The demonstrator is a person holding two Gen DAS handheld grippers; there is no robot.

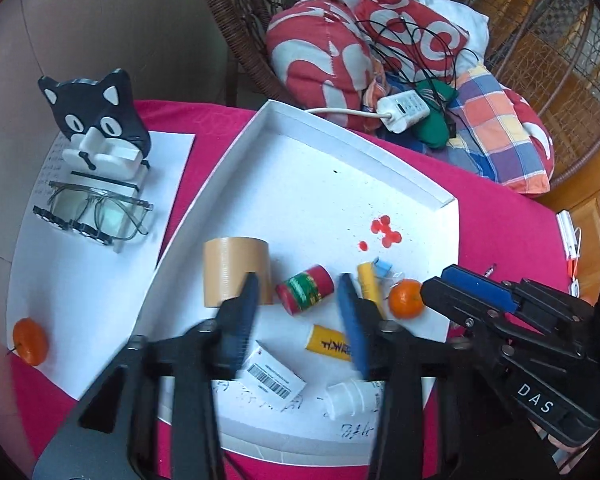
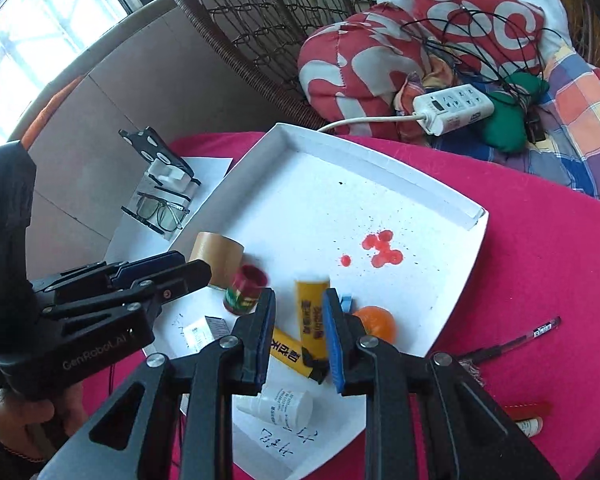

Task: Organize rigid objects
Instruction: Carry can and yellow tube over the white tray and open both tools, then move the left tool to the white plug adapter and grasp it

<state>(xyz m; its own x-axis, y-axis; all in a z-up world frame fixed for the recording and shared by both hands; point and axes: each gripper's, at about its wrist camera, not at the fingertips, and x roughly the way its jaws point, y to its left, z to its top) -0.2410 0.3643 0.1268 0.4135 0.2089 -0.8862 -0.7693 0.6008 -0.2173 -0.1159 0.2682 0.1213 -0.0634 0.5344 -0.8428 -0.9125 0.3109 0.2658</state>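
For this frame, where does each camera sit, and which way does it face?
Left wrist: on the left hand-held gripper, looking down over the white tray; own open fingers show, right hand-held gripper at right.
Right wrist: on the right hand-held gripper, facing the same tray; left hand-held gripper at left.
Shared: tray, tape roll, red can, orange.

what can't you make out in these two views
- Yellow tube: label partly hidden by the right tongs, right wrist view.
- White bottle: print blurred, left tongs cover part, left wrist view.
- Handwriting on tray: too small to read in both.
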